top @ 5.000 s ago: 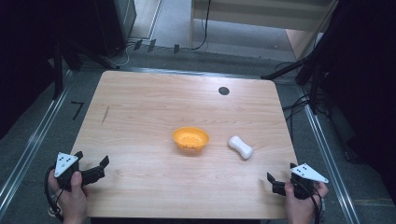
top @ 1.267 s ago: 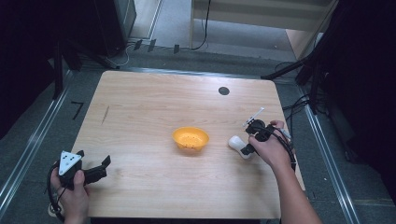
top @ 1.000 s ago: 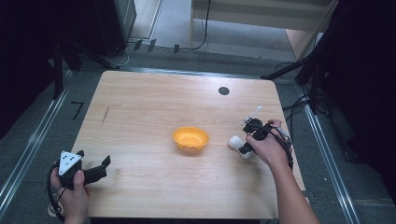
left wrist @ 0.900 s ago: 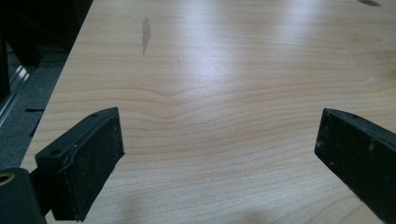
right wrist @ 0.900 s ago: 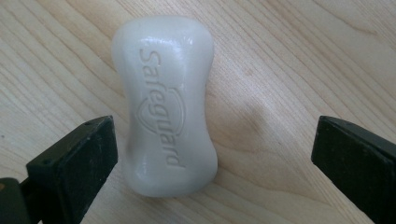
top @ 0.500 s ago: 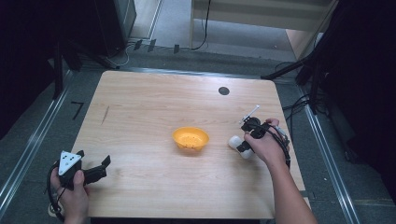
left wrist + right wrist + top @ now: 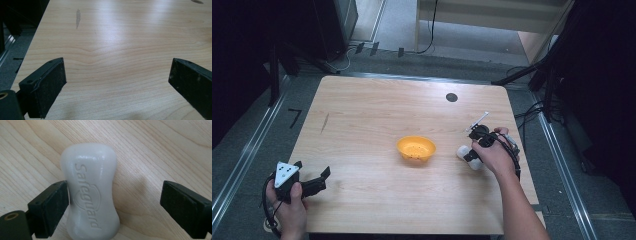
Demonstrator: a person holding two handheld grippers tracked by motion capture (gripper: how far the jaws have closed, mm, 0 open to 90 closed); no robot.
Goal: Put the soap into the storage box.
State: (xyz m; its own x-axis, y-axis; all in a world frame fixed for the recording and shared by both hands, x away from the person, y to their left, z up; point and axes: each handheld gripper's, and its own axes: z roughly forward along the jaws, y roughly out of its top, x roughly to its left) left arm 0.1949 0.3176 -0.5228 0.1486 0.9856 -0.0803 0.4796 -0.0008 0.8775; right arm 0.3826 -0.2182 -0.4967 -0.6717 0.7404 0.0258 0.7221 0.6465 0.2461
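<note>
White waisted soap bar [image 7: 91, 190], "Safeguard" embossed on top, flat on wooden table [image 7: 155, 152], at 3 o'clock from orange bowl [image 7: 415, 149].

The high view looks forward and down from above the person's side, taking in the whole tabletop [image 7: 377, 110]. The left gripper view sits low by the near left corner, facing across bare wood. The right gripper view looks straight down, very close on the soap [image 7: 91, 190], which the high view shows right of the bowl [image 7: 415, 149].
</note>
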